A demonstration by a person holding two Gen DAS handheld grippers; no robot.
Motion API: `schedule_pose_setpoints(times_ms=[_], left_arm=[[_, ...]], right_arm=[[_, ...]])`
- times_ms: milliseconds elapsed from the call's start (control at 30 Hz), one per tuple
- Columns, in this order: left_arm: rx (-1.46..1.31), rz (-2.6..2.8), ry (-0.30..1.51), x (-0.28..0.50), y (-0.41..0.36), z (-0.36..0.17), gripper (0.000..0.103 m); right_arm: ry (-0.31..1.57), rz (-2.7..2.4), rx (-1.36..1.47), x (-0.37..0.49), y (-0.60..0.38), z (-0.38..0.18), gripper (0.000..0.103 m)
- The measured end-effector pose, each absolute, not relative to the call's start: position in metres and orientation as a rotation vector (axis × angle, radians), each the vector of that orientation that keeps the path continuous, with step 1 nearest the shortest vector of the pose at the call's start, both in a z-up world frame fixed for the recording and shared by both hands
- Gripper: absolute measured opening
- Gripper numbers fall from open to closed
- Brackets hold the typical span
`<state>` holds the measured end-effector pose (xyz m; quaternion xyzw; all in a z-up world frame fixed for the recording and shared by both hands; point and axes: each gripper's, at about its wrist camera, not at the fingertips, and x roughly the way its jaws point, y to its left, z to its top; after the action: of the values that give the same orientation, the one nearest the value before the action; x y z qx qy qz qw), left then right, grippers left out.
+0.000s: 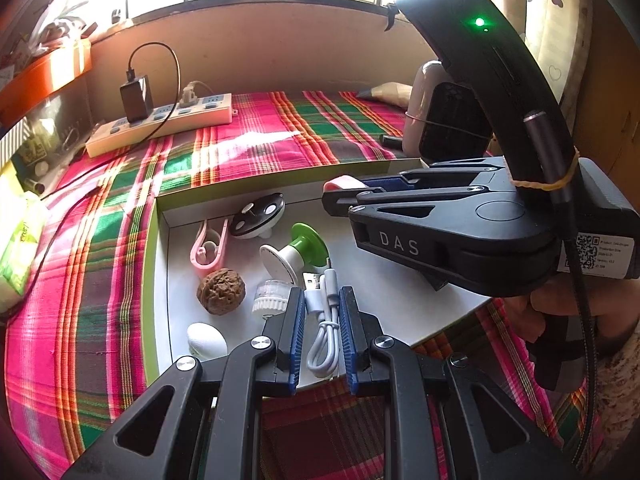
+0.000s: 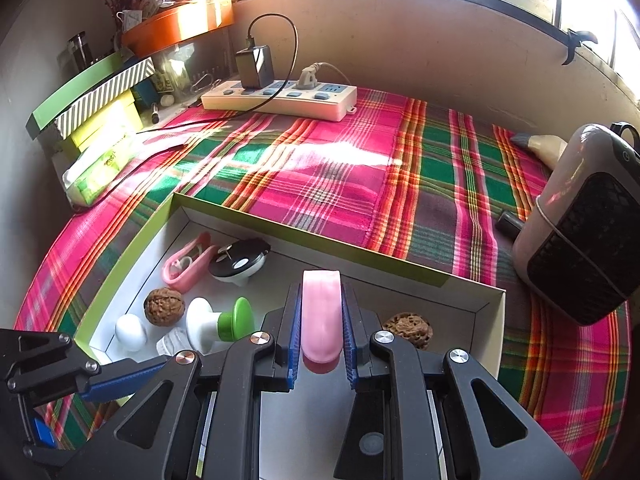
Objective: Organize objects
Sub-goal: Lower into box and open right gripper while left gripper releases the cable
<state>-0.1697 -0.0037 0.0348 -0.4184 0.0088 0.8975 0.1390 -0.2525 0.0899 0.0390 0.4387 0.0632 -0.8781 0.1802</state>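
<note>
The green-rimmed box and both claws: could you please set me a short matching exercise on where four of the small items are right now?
Things:
1. white cable
2. pink item
3. walnut
4. power strip

Places:
A. on the plaid cloth by the wall, outside the box
B. lying loose on the box floor beside the white egg
C. between the pads of the left claw
D. between the pads of the right claw

Pairs: 1-C, 2-D, 3-B, 4-A
</note>
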Motion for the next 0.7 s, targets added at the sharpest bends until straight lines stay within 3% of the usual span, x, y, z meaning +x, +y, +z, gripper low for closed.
schedule_pose_setpoints(times_ms=[700], left_arm=[[-1.245, 2.576, 0.030, -0.1752, 0.0001, 0.0258, 0.016]], right_arm=[[0.185, -2.461, 1.261, -0.2583, 0.0879, 0.0283, 0.019]])
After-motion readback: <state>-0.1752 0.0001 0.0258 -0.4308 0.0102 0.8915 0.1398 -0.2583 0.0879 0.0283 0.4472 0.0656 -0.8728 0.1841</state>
